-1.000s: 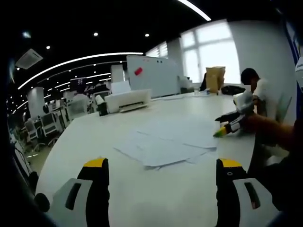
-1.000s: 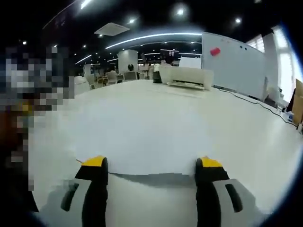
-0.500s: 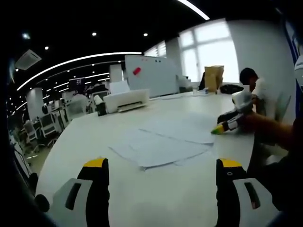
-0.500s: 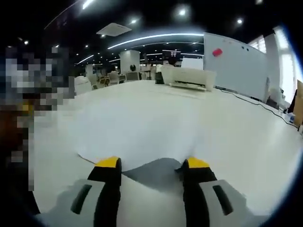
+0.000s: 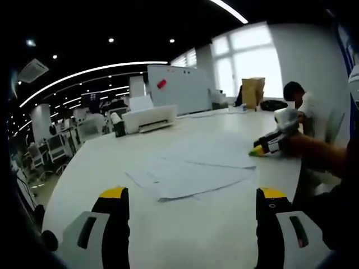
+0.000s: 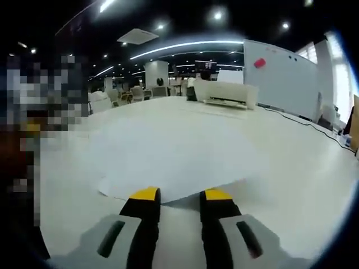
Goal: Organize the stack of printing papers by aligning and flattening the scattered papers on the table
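Right gripper view —
A: right gripper has narrowed from wide apart to nearly together at the near edge of the papers; whether a sheet is pinched, cannot tell.
B: Left gripper view: left gripper jaws stay wide apart, short of the papers scattered mid-table.
A: Sheets shifted slightly; gathering looks begun, nothing aligned yet.

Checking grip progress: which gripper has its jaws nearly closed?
The right gripper: its yellow tips stand close together at the papers' edge, while the left gripper's jaws stand wide apart.
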The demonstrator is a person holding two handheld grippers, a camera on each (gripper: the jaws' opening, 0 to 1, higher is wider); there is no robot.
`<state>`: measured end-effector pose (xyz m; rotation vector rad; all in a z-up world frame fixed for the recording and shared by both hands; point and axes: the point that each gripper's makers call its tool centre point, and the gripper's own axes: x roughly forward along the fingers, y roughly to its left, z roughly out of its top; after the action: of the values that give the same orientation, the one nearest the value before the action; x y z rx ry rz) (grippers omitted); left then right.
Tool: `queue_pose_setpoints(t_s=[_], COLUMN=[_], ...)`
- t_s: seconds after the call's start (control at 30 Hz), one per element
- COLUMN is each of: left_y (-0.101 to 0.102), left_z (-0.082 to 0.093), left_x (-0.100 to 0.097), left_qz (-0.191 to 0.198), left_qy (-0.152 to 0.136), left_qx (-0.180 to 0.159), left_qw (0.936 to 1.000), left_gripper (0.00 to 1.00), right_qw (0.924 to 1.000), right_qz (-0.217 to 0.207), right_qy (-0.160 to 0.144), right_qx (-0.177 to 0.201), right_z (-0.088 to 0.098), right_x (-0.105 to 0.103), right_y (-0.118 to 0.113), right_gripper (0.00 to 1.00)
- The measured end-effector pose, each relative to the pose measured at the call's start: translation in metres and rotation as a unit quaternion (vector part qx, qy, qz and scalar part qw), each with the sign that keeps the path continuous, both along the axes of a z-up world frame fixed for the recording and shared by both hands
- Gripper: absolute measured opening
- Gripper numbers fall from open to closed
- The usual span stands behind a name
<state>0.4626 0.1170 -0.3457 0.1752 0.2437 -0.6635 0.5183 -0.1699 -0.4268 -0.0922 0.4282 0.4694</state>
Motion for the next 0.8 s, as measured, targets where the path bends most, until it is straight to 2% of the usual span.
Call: queue_pose_setpoints(t_s=[0.23, 0.43, 0.63, 0.8], left_y=[-0.0002, 0.0002, 0.0011, 0.0019], left_z=[-0.0011, -0.0014, -0.0011, -0.0014], left_x=[-0.0007, -0.0016, -0.0019, -0.0018], left_qz=[0.000, 0.001, 0.002, 0.003], left_qy=[0.001, 0.001, 0.000, -0.001], left_qx=[-0.002, -0.002, -0.003, -0.002], left_qw=[1.0000, 1.0000, 1.0000, 1.0000], left_gripper=[0.96, 0.96, 0.96, 0.95], right_qw=[1.0000, 1.0000, 0.9999, 0.9999], right_qz=[0.004, 0.007, 0.009, -0.002], right_qy=[-0.002, -0.002, -0.002, -0.013], right_qx=[0.004, 0.006, 0.009, -0.004], right_z=[0.0001, 0.0000, 0.0001, 0.0011], right_x=[-0.0019, -0.0039, -0.0056, -0.0065], right_y=[0.0030, 0.0055, 0.0082, 0.0061], right_gripper=[0.09, 0.03, 0.00, 0.00])
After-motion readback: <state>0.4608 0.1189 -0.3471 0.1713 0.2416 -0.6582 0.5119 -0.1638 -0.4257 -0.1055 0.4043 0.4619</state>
